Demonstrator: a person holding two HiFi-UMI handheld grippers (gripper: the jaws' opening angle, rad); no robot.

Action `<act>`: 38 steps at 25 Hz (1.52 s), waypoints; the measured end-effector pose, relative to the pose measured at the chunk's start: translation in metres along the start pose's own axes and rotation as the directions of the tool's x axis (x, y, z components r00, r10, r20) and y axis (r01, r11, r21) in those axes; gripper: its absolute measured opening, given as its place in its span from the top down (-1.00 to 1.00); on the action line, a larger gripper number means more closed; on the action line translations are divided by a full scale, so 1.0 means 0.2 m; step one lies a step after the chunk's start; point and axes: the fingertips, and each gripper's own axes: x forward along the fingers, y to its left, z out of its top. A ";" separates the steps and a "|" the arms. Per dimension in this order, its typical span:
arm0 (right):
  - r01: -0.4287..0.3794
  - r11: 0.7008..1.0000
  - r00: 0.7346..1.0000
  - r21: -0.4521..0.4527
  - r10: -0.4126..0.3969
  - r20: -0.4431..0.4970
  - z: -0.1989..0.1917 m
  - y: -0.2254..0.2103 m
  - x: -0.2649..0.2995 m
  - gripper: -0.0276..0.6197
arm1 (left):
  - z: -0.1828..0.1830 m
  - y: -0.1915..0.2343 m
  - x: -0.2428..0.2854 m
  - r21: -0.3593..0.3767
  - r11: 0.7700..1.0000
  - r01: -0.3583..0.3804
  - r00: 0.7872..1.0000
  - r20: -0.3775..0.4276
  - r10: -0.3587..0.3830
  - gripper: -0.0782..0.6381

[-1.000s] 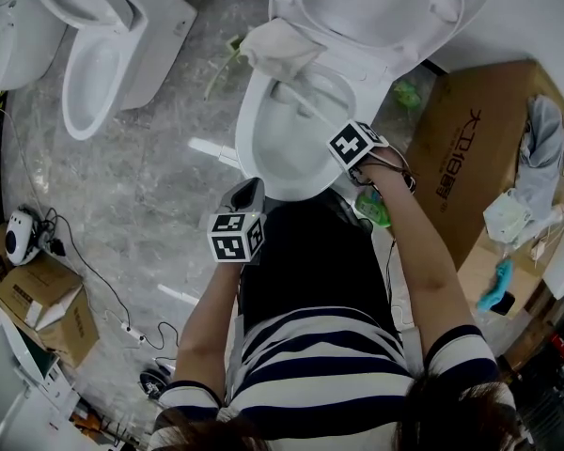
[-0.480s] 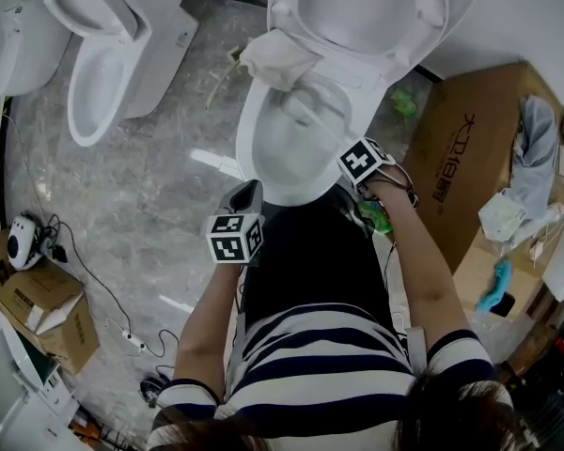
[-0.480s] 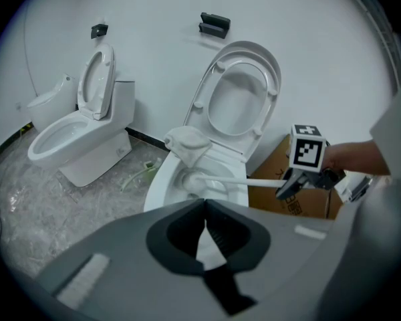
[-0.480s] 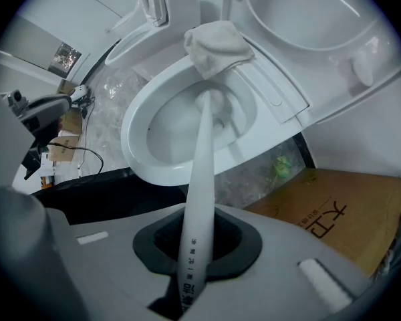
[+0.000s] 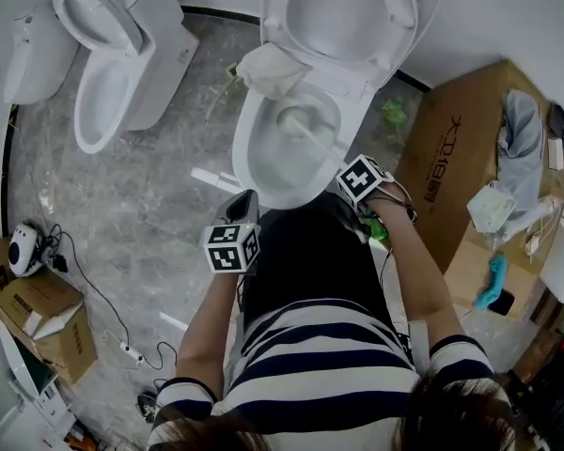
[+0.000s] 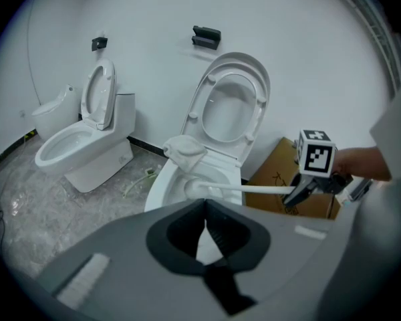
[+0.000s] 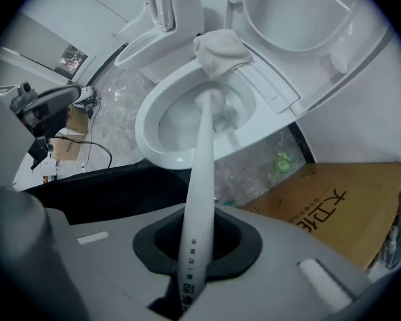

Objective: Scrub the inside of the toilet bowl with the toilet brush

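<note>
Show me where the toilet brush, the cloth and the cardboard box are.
toilet brush (image 7: 200, 179), right gripper view, on its white handle.
cloth (image 7: 220, 52), right gripper view, on its crumpled middle.
cardboard box (image 5: 461, 181), head view, on its printed top face.

The toilet bowl (image 5: 244, 158) and the toilet brush (image 7: 199, 172) are white, and the brush handle carries small dark print. The floor (image 5: 160, 205) is grey with paler marbled veining. The cardboard box (image 5: 456, 158) is brown with dark characters. The person's shirt (image 5: 329, 365) has black and white stripes. The left gripper (image 6: 206, 209) is grey with black fingers (image 6: 184, 229), and its marker cube (image 5: 230, 248) shows black-and-white squares.
</note>
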 end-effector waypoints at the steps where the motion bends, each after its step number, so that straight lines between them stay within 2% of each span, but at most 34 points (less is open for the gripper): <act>1: -0.003 1.000 1.000 -0.001 0.003 0.006 -0.03 0.01 0.00 0.81 | 0.00 -0.01 -0.02 -0.009 1.000 -0.005 1.000 0.009 0.005 0.78; 13: -0.040 0.999 0.989 0.022 0.037 0.140 -0.21 0.14 -0.14 0.81 | 0.05 -0.14 -0.23 -0.030 0.999 -0.042 0.992 0.116 0.045 0.78; 25: -0.069 0.997 0.933 -0.033 0.076 0.351 -0.24 0.24 -0.40 0.81 | 0.07 -0.25 -0.40 -0.054 0.996 -0.064 0.981 0.182 0.073 0.78; 30: -0.074 0.994 0.891 -0.076 0.100 0.443 -0.22 0.27 -0.48 0.81 | 0.10 -0.28 -0.45 -0.059 0.996 -0.074 0.973 0.214 0.085 0.78; 34: -0.110 0.989 0.841 -0.095 0.144 0.522 -0.19 0.32 -0.53 0.81 | 0.11 -0.28 -0.49 -0.074 0.993 -0.092 0.965 0.240 0.107 0.78; 38: -0.131 0.980 0.778 -0.149 0.195 0.597 -0.13 0.37 -0.58 0.81 | 0.12 -0.26 -0.53 -0.101 0.990 -0.102 0.957 0.263 0.126 0.78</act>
